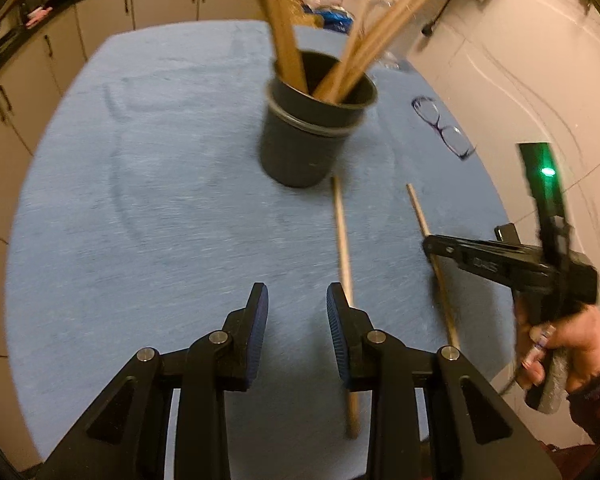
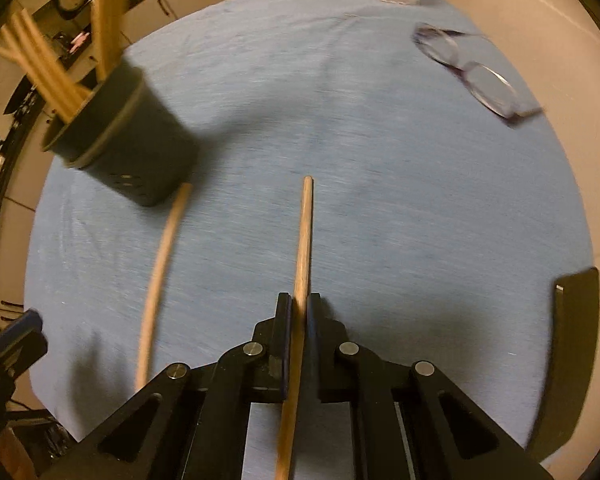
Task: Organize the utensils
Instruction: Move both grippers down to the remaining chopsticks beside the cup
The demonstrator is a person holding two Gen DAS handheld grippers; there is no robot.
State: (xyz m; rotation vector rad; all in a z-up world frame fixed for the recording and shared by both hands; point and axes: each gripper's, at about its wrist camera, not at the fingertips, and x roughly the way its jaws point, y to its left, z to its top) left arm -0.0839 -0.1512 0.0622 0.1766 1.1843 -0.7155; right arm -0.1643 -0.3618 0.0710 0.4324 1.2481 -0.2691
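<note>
A black cup (image 1: 304,140) stands on the blue tablecloth (image 1: 160,200) and holds several wooden chopsticks (image 1: 284,32). Two more chopsticks lie on the cloth in front of it. My left gripper (image 1: 296,300) is open above the cloth with nothing between its pads; the nearer chopstick (image 1: 342,240) runs just right of its right finger. My right gripper (image 2: 299,300) is shut on the other chopstick (image 2: 306,240), which sticks out ahead of its fingers. In the left wrist view that gripper (image 1: 432,248) pinches the stick (image 1: 418,212) from the right, held by a person's hand (image 1: 572,352).
A pair of glasses (image 1: 444,128) lies near the table's right edge, also seen as glasses (image 2: 472,72) in the right wrist view. Kitchen cabinets (image 1: 160,0) stand behind the table. A dark curved object (image 2: 572,360) sits at the table's near right side.
</note>
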